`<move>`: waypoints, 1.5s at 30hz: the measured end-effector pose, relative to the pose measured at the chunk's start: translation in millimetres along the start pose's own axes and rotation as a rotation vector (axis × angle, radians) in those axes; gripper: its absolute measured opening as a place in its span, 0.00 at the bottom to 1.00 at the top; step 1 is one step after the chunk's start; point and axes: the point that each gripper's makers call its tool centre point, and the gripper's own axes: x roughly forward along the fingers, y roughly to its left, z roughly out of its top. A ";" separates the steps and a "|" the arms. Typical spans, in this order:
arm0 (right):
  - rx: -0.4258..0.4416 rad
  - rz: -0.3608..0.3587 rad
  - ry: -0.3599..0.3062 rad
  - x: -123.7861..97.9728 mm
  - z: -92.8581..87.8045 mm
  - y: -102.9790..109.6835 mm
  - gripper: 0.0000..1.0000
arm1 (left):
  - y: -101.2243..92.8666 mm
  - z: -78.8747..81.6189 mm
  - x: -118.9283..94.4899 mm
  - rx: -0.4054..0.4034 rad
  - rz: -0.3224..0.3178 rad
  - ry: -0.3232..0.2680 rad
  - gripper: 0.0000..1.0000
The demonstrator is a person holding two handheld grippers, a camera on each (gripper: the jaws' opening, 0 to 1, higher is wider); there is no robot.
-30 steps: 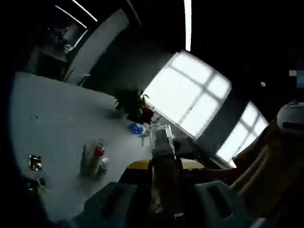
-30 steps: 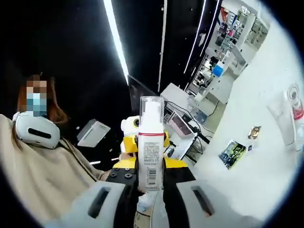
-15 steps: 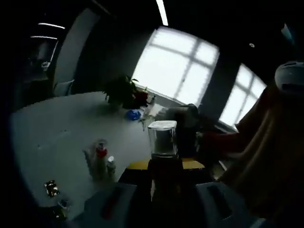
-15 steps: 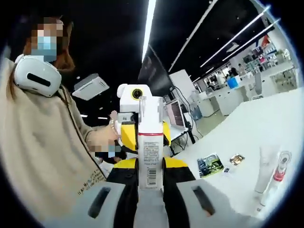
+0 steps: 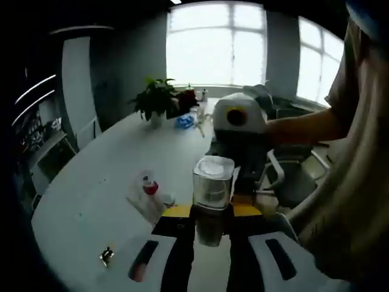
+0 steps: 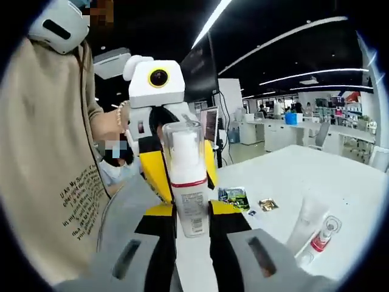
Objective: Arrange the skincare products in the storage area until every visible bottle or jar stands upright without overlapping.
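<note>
My left gripper (image 5: 211,213) is shut on a dark-bodied bottle (image 5: 213,193) with a clear square cap, held upright above the white table (image 5: 91,201). My right gripper (image 6: 190,213) is shut on a white pump bottle (image 6: 185,190) with a clear cap and a red band, also upright. The two grippers face each other closely, each showing just behind the other's bottle. Two tubes, one with a red collar, lie together on the table (image 5: 148,193) (image 6: 315,228).
Small sachets lie on the table (image 6: 234,196) (image 6: 267,204) (image 5: 107,255). A potted plant (image 5: 157,100) and a blue object (image 5: 184,121) sit at the table's far end by the windows. A person in a beige top (image 6: 55,140) stands close. Office chair (image 5: 292,179) at the right.
Both views have rolled level and tipped down toward the table. The grippers now sit nearer and face each other. Both bottles stay gripped.
</note>
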 end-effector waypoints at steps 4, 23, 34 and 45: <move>0.005 -0.011 0.035 -2.2 -15.7 -3.7 0.19 | -1.7 -9.3 11.0 0.000 -0.020 0.032 0.17; 0.073 -0.231 0.146 -21.7 -74.9 -53.8 0.25 | 41.8 -42.2 58.0 -0.089 0.020 0.053 0.16; 0.145 -0.342 0.168 -39.6 -96.6 -72.8 0.44 | 67.2 -61.0 90.8 -0.110 0.024 0.068 0.16; 0.202 -0.428 0.192 -53.3 -119.0 -85.0 0.64 | 95.9 -88.1 120.2 -0.083 0.055 0.089 0.16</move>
